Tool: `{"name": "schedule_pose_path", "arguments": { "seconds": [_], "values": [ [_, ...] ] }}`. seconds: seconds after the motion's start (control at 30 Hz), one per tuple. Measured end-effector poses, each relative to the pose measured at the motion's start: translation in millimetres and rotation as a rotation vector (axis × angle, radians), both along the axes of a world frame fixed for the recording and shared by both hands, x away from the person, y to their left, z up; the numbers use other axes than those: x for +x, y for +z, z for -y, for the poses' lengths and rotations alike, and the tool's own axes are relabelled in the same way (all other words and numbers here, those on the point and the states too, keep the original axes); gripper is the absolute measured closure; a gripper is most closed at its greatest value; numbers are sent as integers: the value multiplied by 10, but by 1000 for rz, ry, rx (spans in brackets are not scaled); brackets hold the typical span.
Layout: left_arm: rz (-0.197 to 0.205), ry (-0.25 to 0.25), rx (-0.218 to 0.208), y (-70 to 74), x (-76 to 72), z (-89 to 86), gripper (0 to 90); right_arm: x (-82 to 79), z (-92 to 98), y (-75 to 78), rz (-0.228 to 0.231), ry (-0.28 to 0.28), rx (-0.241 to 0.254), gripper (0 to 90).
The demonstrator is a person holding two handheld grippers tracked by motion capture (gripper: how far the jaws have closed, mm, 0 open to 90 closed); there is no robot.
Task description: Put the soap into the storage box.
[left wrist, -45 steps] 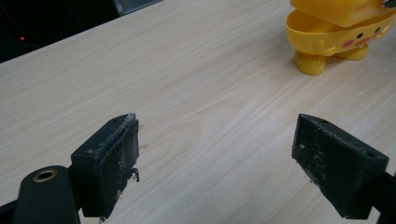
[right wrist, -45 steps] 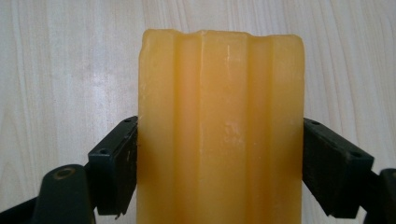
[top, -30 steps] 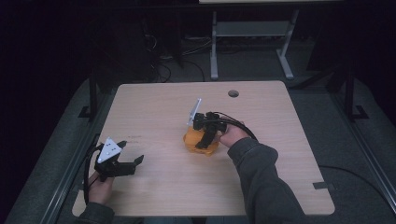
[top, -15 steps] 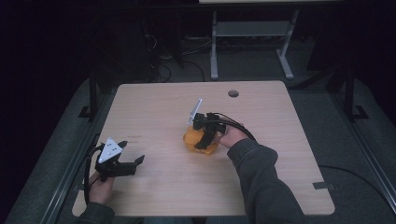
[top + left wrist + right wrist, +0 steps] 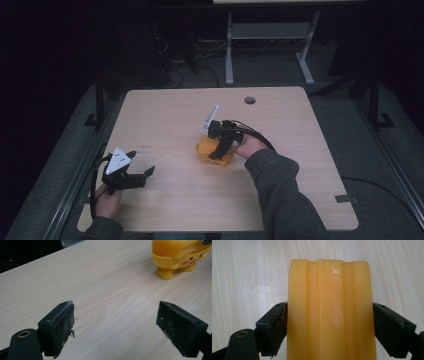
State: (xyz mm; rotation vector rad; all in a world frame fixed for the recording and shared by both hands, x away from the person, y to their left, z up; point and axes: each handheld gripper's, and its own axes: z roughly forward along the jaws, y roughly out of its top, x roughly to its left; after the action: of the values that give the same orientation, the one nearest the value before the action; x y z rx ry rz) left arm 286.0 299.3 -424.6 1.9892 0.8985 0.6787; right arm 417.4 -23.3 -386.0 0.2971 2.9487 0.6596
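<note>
Pinching the yellow toy [image 5: 214, 150] with my right tongs [image 5: 220, 146]: in the right gripper view both pads touch its sides, left pad [image 5: 273, 327] on one flank, right pad [image 5: 392, 327] on the other, with the ribbed orange-yellow top piece [image 5: 331, 310] filling the gap and running forward past the jaw tips. In the high view the right tongs come down on the toy from the far side, grey plate [image 5: 211, 118] tilted up behind them, cable looping back over my hand [image 5: 250, 146]. Toy sits on the wooden table [image 5: 300, 190], roughly mid-table, standing on its stubby feet. Left tongs [image 5: 137, 175] are spread wide, nothing between the jaws; in the left gripper view bare wood grain shows between the two pads [image 5: 58, 326], which sit low over the tabletop; can't tell if they touch it. From the left tongs the toy [image 5: 178, 256] is ahead and off to the right, well apart from the jaw tips, upright, with a face on it: black dot eyes, pink cheek spot, one round foot nearest the tongs. A black jaw tip of the other tongs just shows at its upper right edge. Left tongs are near the table's near-left corner, jaws pointing toward the toy. Round cable hole [image 5: 249, 100] in the table lies beyond the right tongs, near the far edge.
</note>
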Motion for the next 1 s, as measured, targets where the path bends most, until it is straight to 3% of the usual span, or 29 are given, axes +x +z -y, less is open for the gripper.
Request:
{"name": "schedule_pose_path", "arguments": {
  "seconds": [0.3, 0.5, 1.0],
  "values": [
    [-1, 1, 0, -1, 0, 3, 141, -31, 65, 67, 24, -1, 19, 175],
    [0, 0, -1, -2, 3, 2, 141, -53, 146, 164, 22, -9, 60, 176],
    [-1, 1, 0, -3, 2, 5, 141, -76, 280, 191, 23, -37, 57, 173]
  ]
}}
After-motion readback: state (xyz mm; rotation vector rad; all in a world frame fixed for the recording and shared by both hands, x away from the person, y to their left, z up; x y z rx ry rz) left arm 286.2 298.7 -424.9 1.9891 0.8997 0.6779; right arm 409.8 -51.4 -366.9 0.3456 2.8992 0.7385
